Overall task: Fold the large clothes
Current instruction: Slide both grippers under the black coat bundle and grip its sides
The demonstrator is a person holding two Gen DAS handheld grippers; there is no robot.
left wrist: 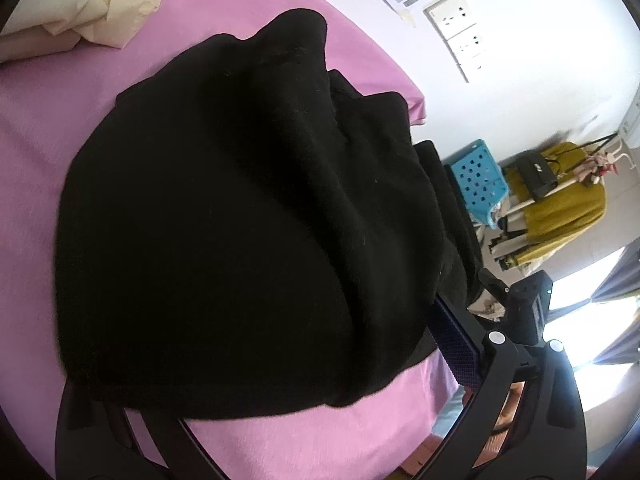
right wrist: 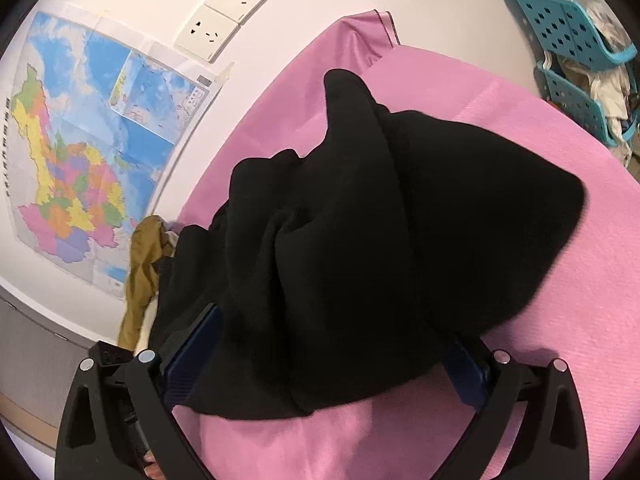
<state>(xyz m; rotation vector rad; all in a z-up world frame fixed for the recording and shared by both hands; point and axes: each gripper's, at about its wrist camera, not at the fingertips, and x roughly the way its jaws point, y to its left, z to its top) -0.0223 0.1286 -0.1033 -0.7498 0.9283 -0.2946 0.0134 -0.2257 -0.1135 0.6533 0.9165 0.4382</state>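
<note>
Both claws stand spread as wide as they go, gripping nothing. In the left wrist view the left gripper [left wrist: 288,364] has the near edge of the black garment [left wrist: 240,216] draped over the gap between its fingers; its right blue pad [left wrist: 456,344] shows bare beside the cloth, while the left finger is buried under it. In the right wrist view the right gripper [right wrist: 332,356] straddles the same garment [right wrist: 360,220], its left pad [right wrist: 192,356] and right pad [right wrist: 468,372] flanking the bunched near hem without pinching it.

That garment lies in a rumpled, layered heap on the pink sheet [left wrist: 304,436], its near edge just beyond the fingers and a peaked corner pointing to the far side. With cloth merely resting on opened jaws, this reads as a fold laid down and let go, leaving the pile free to settle.

Further out: cream fabric [left wrist: 100,4] at far left, wall sockets [right wrist: 224,20], a map [right wrist: 96,136], an olive cloth [right wrist: 142,276] by the wall, and a teal perforated basket [right wrist: 576,52] at far right.
</note>
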